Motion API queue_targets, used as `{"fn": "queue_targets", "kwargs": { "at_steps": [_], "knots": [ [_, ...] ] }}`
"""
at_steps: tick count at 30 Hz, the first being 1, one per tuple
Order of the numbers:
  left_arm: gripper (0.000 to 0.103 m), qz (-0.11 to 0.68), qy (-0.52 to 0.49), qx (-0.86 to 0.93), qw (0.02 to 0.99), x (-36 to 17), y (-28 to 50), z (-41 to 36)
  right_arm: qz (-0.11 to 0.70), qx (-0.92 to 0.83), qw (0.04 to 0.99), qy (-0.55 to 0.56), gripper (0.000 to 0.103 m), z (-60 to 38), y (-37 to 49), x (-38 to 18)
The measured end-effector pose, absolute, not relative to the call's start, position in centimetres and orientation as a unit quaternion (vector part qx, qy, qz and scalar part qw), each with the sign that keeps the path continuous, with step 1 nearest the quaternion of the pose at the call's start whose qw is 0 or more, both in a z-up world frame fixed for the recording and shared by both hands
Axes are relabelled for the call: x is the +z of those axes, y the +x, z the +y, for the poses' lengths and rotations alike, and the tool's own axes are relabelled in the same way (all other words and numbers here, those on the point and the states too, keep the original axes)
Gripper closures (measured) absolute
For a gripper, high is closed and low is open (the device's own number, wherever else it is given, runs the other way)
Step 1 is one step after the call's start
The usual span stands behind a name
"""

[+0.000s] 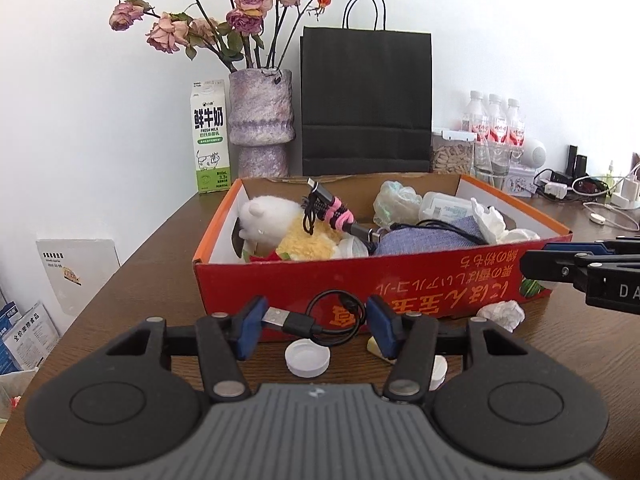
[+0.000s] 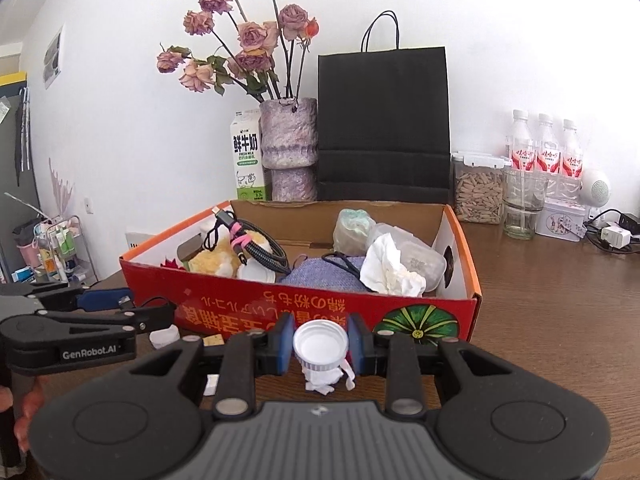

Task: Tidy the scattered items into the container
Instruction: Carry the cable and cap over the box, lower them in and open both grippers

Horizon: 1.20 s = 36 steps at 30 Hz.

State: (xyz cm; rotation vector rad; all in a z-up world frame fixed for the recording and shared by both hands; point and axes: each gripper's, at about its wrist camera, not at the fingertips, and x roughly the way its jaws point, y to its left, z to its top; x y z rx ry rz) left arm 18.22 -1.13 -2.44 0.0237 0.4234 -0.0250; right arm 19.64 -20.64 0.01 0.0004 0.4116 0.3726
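Observation:
A red and orange cardboard box (image 1: 400,280) (image 2: 280,300) holds a plush toy, cables, a purple pouch and tissues. My left gripper (image 1: 316,326) is open around a short black USB cable (image 1: 316,320) lying in front of the box. A white cap (image 1: 308,357), a yellow scrap (image 1: 374,346) and a crumpled tissue (image 1: 502,314) lie on the table nearby. My right gripper (image 2: 320,344) is shut on a white bottle cap (image 2: 320,344), held above a crumpled tissue (image 2: 326,378). The right gripper also shows in the left wrist view (image 1: 532,264).
Behind the box stand a milk carton (image 1: 209,136), a vase of dried roses (image 1: 262,124), a black paper bag (image 1: 366,100), a jar (image 2: 478,190), a glass (image 2: 522,206) and water bottles (image 2: 544,148). Chargers and cables (image 1: 592,192) lie far right. The table's left edge is close.

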Motion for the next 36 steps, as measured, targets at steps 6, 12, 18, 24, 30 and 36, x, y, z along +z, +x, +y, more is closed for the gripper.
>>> {"fn": "queue_targets", "kwargs": {
  "at_steps": [6, 12, 18, 24, 30, 36],
  "knots": [
    [0.047, 0.174, 0.002, -0.031, 0.984, 0.6, 18.7, -2.3, 0.175, 0.178, 0.968, 0.012, 0.076, -20.3, 20.6, 2.5],
    [0.046, 0.129, 0.004, -0.017, 0.991, 3.4, 22.4, -3.6, 0.145, 0.169, 0.975, 0.001, 0.076, -18.5, 23.5, 4.3],
    [0.046, 0.124, 0.002, -0.010, 0.992, 1.6, 26.3, -4.0, 0.144, 0.145, 0.979, 0.003, 0.076, -17.6, 27.1, 2.8],
    [0.046, 0.141, -0.003, 0.003, 0.990, 0.4, 26.9, -3.0, 0.167, 0.142, 0.976, 0.017, 0.076, -18.5, 28.0, 1.1],
    [0.037, 0.130, 0.010, 0.018, 0.991, 0.0, 26.3, -3.5, 0.161, 0.141, 0.977, 0.013, 0.075, -18.6, 27.7, 1.0],
    [0.000, 0.072, 0.013, 0.075, 0.995, 0.4, 24.5, -3.2, 0.145, 0.127, 0.981, 0.015, 0.001, -19.1, 26.5, 1.2]
  ]
}}
